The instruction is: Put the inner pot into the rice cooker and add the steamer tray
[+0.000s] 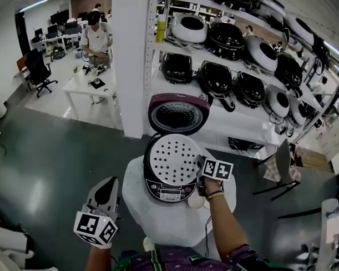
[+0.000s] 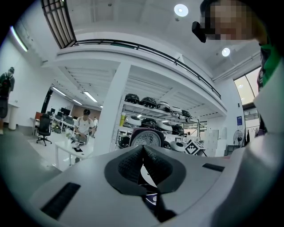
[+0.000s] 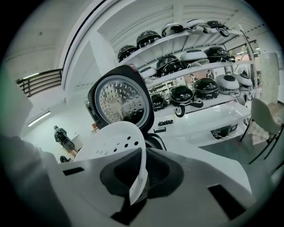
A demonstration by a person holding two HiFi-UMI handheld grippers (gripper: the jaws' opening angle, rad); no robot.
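The rice cooker (image 1: pixel 166 191) stands on a round white table (image 1: pixel 172 222) with its maroon lid (image 1: pixel 178 113) swung up. A white perforated steamer tray (image 1: pixel 171 159) lies over the cooker's opening and hides what is inside. My right gripper (image 1: pixel 198 165) is shut on the tray's right rim. In the right gripper view the tray (image 3: pixel 114 142) runs out from between the closed jaws of the right gripper (image 3: pixel 141 177), tilted, in front of the lid (image 3: pixel 120 99). My left gripper (image 1: pixel 108 183) hangs off the table's left side, shut and holding nothing; the left gripper (image 2: pixel 142 153) points level toward the shelves.
White shelves (image 1: pixel 232 79) with several rice cookers rise behind the table. A grey chair (image 1: pixel 282 164) stands to the right. A person (image 1: pixel 96 39) stands at a white desk at the far left. A small white round object (image 1: pixel 195 201) and a cable lie beside the cooker.
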